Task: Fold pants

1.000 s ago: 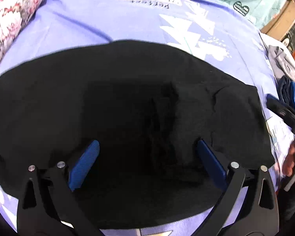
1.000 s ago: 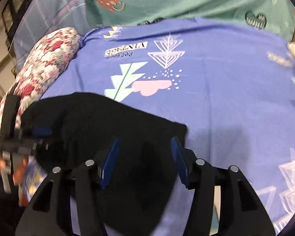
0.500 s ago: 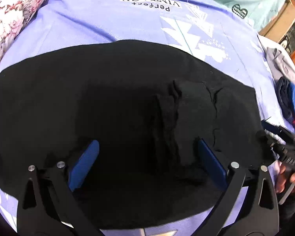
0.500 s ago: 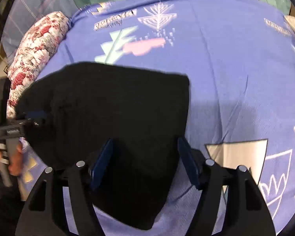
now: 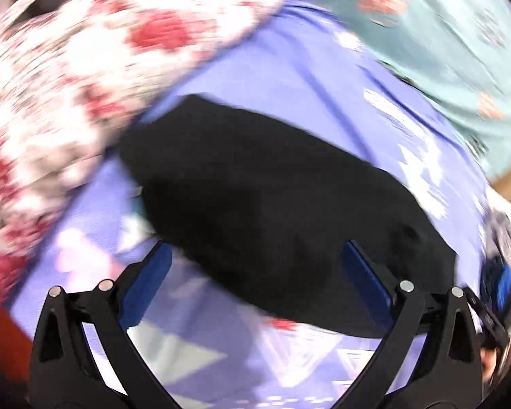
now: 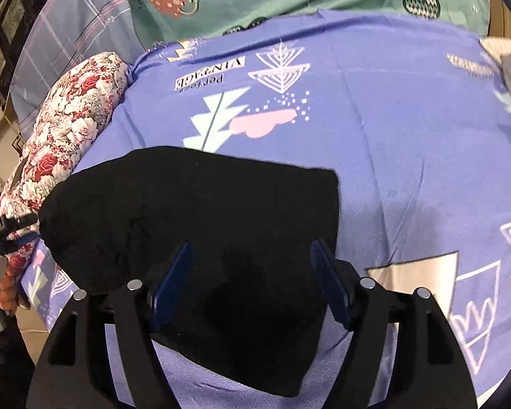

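Blue-padded jaws of the right gripper [image 6: 252, 283] stand spread at the bottom centre of its view, tilted down over the folded black pants [image 6: 201, 225], pinching nothing; they have just been opening. The pants lie flat on the purple printed bedsheet [image 6: 391, 143], filling the lower left of that frame. At the left edge a hand [image 6: 8, 289] grips the other tool's handle. In the blurred left view, the left gripper [image 5: 255, 276] is spread wide above the pants' lower edge, with a floral pillow [image 5: 85, 68] upper left.
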Action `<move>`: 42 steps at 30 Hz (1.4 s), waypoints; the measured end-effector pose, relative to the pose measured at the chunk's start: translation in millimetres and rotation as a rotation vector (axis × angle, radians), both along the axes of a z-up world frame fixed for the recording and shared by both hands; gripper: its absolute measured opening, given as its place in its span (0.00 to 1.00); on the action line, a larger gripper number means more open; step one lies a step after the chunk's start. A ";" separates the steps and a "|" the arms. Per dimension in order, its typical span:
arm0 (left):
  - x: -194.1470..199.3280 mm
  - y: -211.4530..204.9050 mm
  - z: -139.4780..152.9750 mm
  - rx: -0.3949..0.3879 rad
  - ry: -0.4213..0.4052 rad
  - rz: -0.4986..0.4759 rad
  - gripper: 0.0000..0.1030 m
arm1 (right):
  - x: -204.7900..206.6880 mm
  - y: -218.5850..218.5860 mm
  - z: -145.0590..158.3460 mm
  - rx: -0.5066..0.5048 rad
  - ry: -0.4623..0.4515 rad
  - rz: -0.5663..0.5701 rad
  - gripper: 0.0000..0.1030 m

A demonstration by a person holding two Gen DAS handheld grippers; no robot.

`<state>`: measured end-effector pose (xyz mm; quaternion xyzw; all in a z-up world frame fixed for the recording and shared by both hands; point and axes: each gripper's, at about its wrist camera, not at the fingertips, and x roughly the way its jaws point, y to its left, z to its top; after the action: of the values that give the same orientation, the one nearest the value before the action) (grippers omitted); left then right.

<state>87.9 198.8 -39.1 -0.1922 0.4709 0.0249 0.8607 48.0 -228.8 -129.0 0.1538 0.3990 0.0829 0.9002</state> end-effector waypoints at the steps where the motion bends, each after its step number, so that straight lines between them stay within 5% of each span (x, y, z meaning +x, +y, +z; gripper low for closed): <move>1: -2.0 13.1 -6.8 -0.007 0.021 0.040 0.98 | -0.5 -0.9 -1.9 0.009 0.007 -0.004 0.71; 7: 5.0 44.6 -42.0 -0.121 0.096 0.086 0.98 | -5.4 1.1 -6.8 0.031 0.019 0.006 0.71; 12: 25.2 38.2 -47.7 -0.108 0.069 0.094 0.98 | -2.9 -11.3 -12.5 0.098 0.041 -0.014 0.71; 26: 88.3 35.4 -54.2 0.071 0.077 0.146 0.95 | 6.7 -3.7 -13.4 0.105 0.048 0.028 0.71; 31: 87.1 28.4 -46.2 0.134 0.049 0.128 0.59 | 7.5 13.4 -14.2 0.094 0.060 0.132 0.71; 42: 81.6 20.9 -37.2 0.050 0.055 0.115 0.28 | 9.1 18.5 -22.5 0.073 0.062 0.185 0.76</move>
<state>169.5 219.7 -76.2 -0.1965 0.4819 0.0917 0.8490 57.1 -210.3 -151.6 0.1517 0.4358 0.1753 0.8697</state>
